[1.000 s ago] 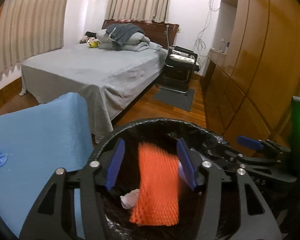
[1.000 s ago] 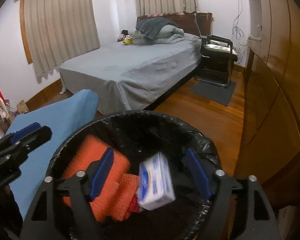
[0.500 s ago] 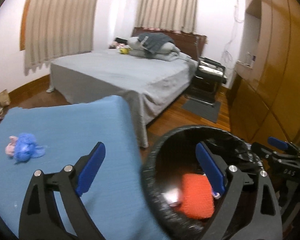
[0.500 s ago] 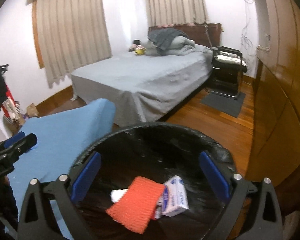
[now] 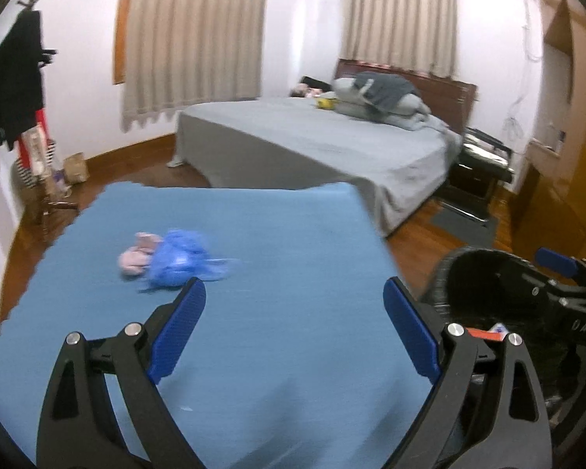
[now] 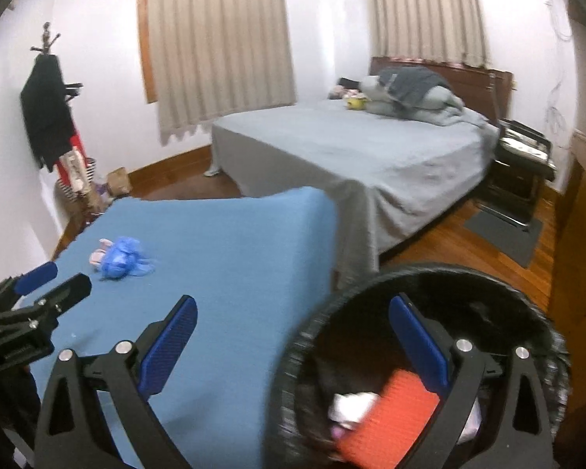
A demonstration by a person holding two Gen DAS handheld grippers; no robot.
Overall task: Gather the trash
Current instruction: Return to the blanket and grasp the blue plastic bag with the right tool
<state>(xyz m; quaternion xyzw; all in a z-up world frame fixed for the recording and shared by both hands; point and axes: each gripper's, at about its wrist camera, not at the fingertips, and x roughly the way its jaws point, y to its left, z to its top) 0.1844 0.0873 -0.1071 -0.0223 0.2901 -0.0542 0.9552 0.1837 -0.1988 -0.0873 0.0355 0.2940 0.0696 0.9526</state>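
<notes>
A crumpled blue plastic bag (image 5: 181, 262) and a pink crumpled scrap (image 5: 136, 258) lie together on the blue-covered table (image 5: 293, 371). They also show in the right wrist view: the bag (image 6: 120, 258) and the scrap (image 6: 97, 256). A black-lined trash bin (image 6: 527, 305) stands right of the table with an orange net (image 6: 390, 414) and white paper (image 6: 351, 404) inside. My left gripper (image 5: 293, 324) is open and empty above the table, short of the bag. My right gripper (image 6: 293, 344) is open and empty over the table edge and the bin rim.
A grey bed (image 6: 351, 156) stands behind the table. A wooden wardrobe (image 5: 578, 179) runs along the right. A black cart (image 6: 521, 164) stands by the bed. A coat rack (image 5: 23, 90) with clothes stands at the left wall.
Both grippers have let their items drop into the bin, opened wide and swung left from over the bin toward the table. The blue bag has come into fuller view.
</notes>
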